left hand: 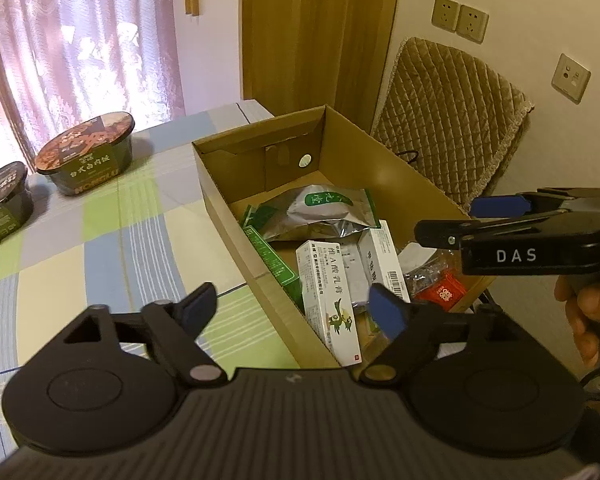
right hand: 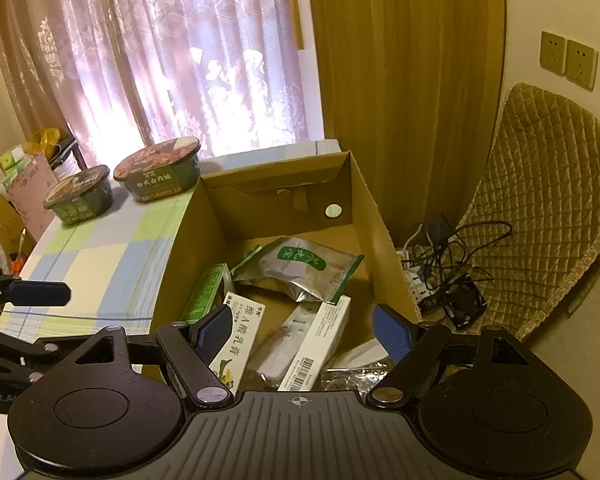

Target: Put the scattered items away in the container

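Two bowl-shaped instant meal tubs are being left on the checked worktop, well apart from the cardboard box: the nearer tub and a second tub at the left edge of the left wrist view. The box is already being filled with a silver pouch, a white carton, a second white carton, a green carton and a small red packet.

The left claw is being held above the near end of the box with its fingers spread wide and nothing between them. The right claw is likewise being held over the box, fingers well apart and empty; in the left wrist view it is seen from the side, gripped by a hand.

The tubs are judged to be what is left to tidy. Each is likely to be light and fairly stiff at the rim, with thin, slightly slick walls that could be dented by a hard squeeze. The sealed film lid is probably best left unpressed. A hold across the body just under the rim is being suggested, since the lip would be stopped against the pads and slipping would be checked. Whether the wide tub is fitting between the spread fingers cannot be told. Space is being left at the far end of the box, beyond the pouch.
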Demonstrator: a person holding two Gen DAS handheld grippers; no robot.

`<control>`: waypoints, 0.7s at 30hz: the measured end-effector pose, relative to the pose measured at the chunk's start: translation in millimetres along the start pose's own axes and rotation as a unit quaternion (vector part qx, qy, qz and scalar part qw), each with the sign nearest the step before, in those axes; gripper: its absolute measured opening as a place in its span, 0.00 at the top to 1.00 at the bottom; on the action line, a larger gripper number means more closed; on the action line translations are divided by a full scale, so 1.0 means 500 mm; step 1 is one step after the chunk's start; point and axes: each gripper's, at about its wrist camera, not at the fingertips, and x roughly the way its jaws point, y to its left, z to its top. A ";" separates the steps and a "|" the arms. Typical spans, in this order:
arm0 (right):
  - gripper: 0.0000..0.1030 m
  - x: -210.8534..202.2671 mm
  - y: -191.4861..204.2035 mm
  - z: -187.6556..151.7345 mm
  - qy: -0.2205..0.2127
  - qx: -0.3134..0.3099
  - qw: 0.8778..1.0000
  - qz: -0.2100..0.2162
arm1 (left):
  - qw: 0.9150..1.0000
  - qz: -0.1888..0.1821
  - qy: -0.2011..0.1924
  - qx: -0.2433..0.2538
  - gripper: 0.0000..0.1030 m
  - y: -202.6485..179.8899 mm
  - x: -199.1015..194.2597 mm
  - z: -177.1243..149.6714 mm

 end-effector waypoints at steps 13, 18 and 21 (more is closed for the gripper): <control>0.00 -0.080 0.016 -0.005 -0.005 0.001 1.000 -0.008 | 0.999 0.020 -0.007 -0.045 0.01 0.003 -0.077 -0.056; 0.00 -0.118 0.033 -0.017 0.004 -0.004 1.000 -0.017 | 0.996 -0.004 -0.044 -0.078 0.01 0.000 -0.127 -0.077; 0.00 -0.140 0.046 -0.026 0.007 -0.008 1.000 -0.021 | 0.996 -0.012 -0.055 -0.073 0.01 -0.008 -0.153 -0.086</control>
